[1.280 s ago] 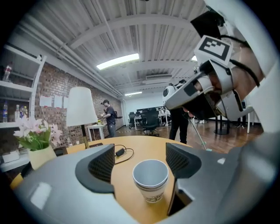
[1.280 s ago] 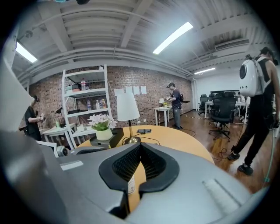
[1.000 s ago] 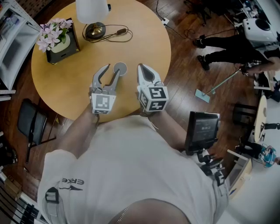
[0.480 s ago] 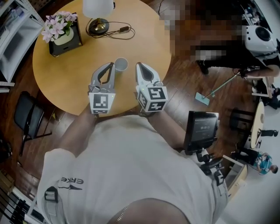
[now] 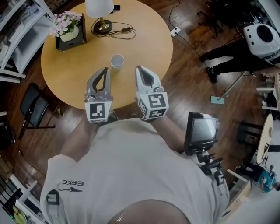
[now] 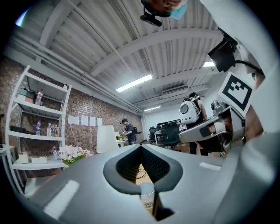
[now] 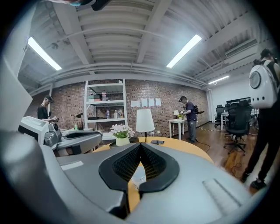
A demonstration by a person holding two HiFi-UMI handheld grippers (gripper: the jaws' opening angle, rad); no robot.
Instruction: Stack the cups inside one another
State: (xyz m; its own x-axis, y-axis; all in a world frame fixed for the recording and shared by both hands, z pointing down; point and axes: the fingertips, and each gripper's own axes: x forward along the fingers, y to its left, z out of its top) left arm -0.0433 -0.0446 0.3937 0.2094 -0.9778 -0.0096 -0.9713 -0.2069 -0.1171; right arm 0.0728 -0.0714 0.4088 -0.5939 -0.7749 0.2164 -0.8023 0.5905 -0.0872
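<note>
Head view shows one white paper cup (image 5: 117, 60) on the round wooden table (image 5: 148, 35); stacking looks finished. The left gripper (image 5: 106, 69) and right gripper (image 5: 138, 68) are closed and empty, so the next move is probably just to withdraw.

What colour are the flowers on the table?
Pink and white; the flowers show best in the head view.

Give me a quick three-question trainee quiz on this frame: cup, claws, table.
1. True or false: the left claw holds the cup.
2. What stands at the far edge of the table along with the flowers? A. lamp B. kettle C. laptop
3. Is the right claw open or shut?

Key:
1. False. It is shut and empty, and the cup stands alone on the table ahead of it.
2. A.
3. Shut, with nothing in it.
</note>
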